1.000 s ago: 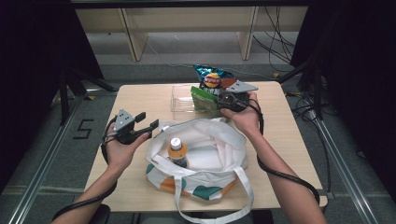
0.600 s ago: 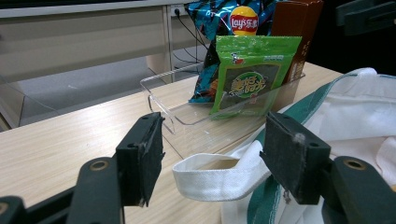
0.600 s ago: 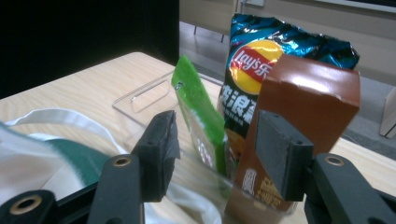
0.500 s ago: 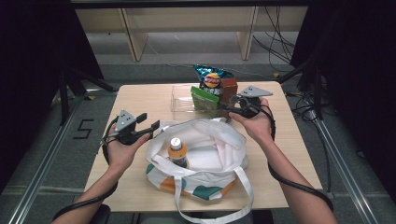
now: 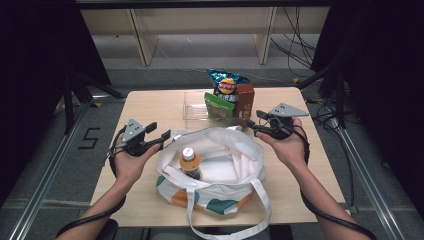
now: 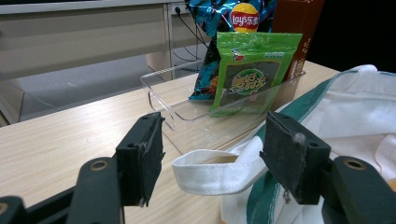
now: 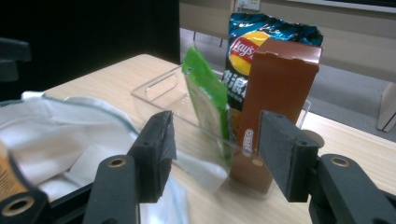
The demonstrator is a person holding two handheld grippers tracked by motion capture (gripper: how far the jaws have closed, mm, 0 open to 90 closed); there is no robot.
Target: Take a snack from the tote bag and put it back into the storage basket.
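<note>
A white tote bag (image 5: 225, 200) with green and orange patches lies open at the table's front middle, a bottle (image 5: 189, 160) with an orange cap inside it. Behind it a clear tray (image 5: 192, 107) holds a green packet (image 5: 216, 104), a chips bag (image 5: 227, 84) and a brown box (image 5: 245, 97). My left gripper (image 5: 161, 137) is open at the bag's left rim; in the left gripper view the white bag handle (image 6: 215, 170) lies loose between its jaws. My right gripper (image 5: 253, 120) has just been opening and is open and empty, right of the bag, facing the brown box (image 7: 275, 88).
The light wooden table (image 5: 150, 105) has bare room at its left and right sides. A bag strap (image 5: 227, 227) hangs over the front edge. Shelf legs and cables stand on the floor beyond the table, and metal rails run along both sides.
My right gripper has drawn back from the tray, to the right and nearer the person, and its jaws stand wider. The brown box now stands uncovered in the tray. The left gripper has not moved.
</note>
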